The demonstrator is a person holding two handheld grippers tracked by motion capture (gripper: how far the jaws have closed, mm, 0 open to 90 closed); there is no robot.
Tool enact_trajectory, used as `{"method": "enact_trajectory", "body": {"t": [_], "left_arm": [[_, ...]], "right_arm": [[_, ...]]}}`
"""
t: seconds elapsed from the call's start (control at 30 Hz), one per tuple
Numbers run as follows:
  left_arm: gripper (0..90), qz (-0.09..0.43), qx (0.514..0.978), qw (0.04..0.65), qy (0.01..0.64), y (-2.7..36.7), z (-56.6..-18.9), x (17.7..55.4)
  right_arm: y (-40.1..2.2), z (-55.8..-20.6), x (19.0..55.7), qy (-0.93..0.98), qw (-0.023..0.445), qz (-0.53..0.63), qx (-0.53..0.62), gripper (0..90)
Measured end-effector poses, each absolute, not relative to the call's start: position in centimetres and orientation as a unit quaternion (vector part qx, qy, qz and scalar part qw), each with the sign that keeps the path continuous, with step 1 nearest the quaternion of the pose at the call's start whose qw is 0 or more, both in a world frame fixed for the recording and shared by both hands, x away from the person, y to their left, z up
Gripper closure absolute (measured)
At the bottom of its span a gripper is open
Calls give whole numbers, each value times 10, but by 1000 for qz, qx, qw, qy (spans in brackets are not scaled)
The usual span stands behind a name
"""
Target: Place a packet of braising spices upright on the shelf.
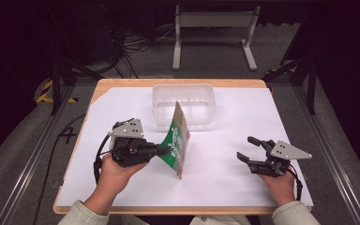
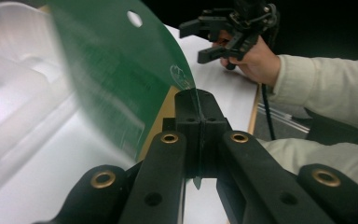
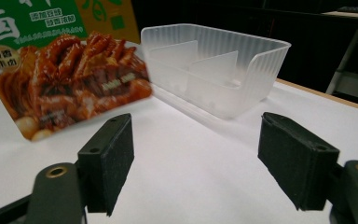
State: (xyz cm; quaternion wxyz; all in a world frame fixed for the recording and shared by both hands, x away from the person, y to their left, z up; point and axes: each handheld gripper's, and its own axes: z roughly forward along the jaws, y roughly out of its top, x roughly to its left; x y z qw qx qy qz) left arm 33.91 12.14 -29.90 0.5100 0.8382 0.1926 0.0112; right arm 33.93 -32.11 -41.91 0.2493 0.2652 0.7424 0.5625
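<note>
A flat green food packet [image 1: 179, 138] stands on edge above the white table top, its far end near the clear plastic bin [image 1: 183, 104]. My left gripper [image 1: 161, 151] is shut on the packet's left edge; in the left gripper view the thin green sheet [image 2: 116, 70] runs out from between the closed jaws. In the right gripper view the packet's printed face [image 3: 65, 70] shows a picture of braised meat. My right gripper [image 1: 247, 149] rests at the table's right side, open, with nothing between its pads [image 3: 109, 161].
The clear bin [image 3: 214, 70] has dividers inside and stands at the table's far middle. White paper [image 1: 225, 168] covers the wooden table. A metal stand [image 1: 213, 33] and cables lie on the floor beyond. The person's sleeve [image 2: 326, 88] shows at the right.
</note>
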Motion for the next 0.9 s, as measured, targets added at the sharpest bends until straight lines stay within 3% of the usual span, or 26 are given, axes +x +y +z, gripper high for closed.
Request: {"method": "enact_trajectory", "body": {"t": [0.43, 0.9], "left_arm": [[900, 56, 819, 534, 204, 140, -267, 367], [899, 97, 851, 474, 204, 123, -233, 412]], "right_arm": [[-324, -423, 335, 741, 241, 564, 274, 269], [-335, -422, 327, 726, 241, 576, 287, 268]]}}
